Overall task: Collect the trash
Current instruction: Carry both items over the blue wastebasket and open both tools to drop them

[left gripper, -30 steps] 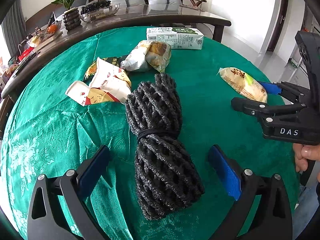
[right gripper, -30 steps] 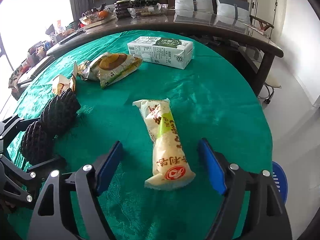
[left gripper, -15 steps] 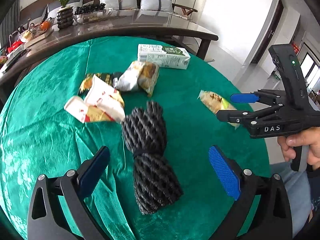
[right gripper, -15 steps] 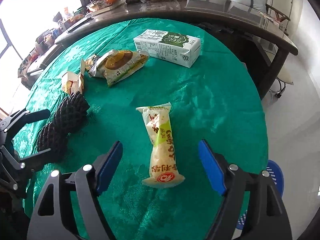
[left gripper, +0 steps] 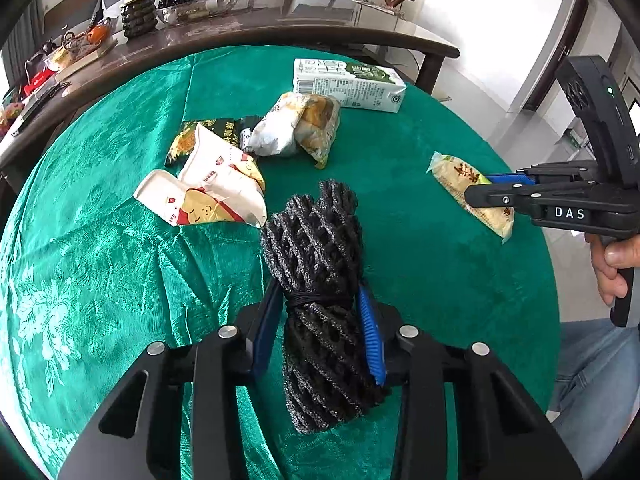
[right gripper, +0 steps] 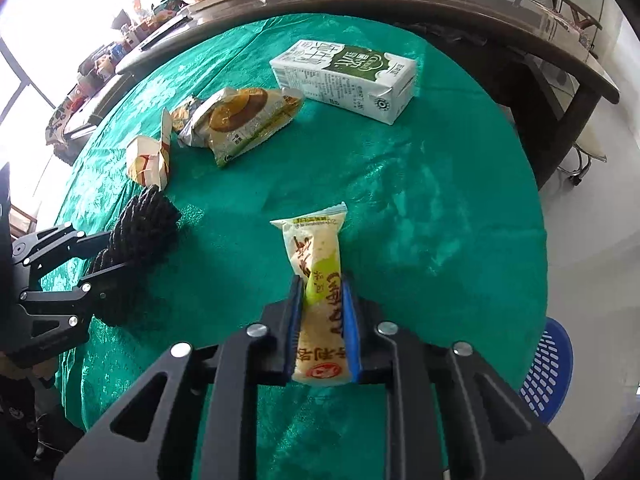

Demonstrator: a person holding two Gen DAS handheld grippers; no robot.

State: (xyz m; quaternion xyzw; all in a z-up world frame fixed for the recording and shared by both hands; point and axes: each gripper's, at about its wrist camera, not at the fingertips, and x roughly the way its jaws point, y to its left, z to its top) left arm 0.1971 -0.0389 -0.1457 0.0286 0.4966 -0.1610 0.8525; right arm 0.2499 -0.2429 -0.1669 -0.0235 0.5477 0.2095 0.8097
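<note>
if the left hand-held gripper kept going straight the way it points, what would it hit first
Probably the white snack wrapper or the bread packet beyond the black mesh bundle clamped in the left hand-held gripper; depth is unclear.

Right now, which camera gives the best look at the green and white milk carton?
The right wrist view: the milk carton lies large, with top, side and end visible. The left wrist view shows it smaller and farther off, behind the wrappers.

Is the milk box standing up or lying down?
Lying down. The milk carton rests flat on its long side on the green tablecloth, printed face up, far side of the table.
</note>
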